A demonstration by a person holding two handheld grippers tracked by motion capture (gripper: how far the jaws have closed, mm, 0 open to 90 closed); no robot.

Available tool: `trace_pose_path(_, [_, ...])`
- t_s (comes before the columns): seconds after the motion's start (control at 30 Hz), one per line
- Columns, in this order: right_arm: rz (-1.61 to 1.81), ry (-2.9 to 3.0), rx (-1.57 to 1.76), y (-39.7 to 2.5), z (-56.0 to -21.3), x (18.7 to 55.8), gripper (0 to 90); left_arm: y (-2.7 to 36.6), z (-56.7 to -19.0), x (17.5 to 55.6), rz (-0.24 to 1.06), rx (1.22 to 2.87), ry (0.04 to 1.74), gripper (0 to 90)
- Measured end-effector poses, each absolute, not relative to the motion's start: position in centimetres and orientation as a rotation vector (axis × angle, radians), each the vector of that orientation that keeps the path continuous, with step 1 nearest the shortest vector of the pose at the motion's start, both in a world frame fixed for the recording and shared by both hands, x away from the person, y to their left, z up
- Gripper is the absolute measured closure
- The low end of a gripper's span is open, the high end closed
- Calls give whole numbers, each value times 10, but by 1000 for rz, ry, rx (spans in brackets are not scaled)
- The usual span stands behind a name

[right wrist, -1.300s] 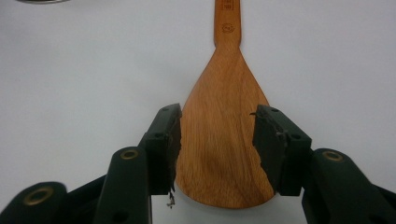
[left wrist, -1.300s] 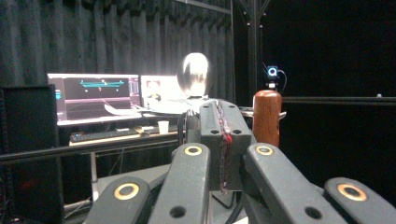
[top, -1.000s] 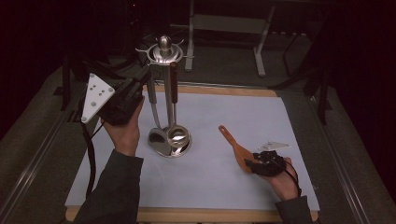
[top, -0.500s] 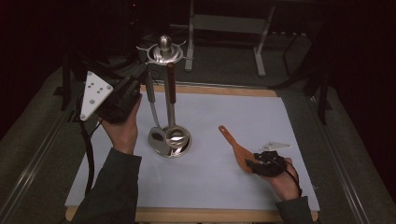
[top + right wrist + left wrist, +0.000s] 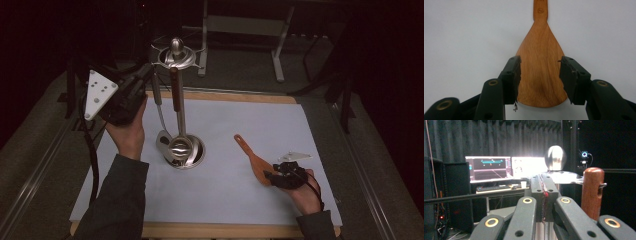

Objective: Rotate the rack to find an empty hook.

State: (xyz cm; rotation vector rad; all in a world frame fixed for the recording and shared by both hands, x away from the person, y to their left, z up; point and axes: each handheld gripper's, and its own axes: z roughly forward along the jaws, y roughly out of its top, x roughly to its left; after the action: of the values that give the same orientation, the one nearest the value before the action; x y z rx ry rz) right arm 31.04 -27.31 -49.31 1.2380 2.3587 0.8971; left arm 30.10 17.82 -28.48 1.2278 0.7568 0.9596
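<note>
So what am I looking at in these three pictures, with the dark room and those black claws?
There is no robot here: a person holds a hand tool with two black jaws in each hand. The high view looks down on the table from above. The other two pictures come from a small camera riding on each tool.

On the white mat stands a metal utensil stand with a wooden-handled utensil hanging from it.

The left tool is raised beside the top of the stand, its jaws together; I can't tell if they pinch anything. The right tool rests low on the mat, its jaws on either side of a wooden spatula's wide blade.
</note>
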Motion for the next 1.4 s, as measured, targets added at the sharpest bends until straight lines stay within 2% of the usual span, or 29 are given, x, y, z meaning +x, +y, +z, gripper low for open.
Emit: trace_pose_path(1.4, [883, 2346, 1255, -279, -494, 311, 515, 181, -276, 335, 990, 1244, 847, 900])
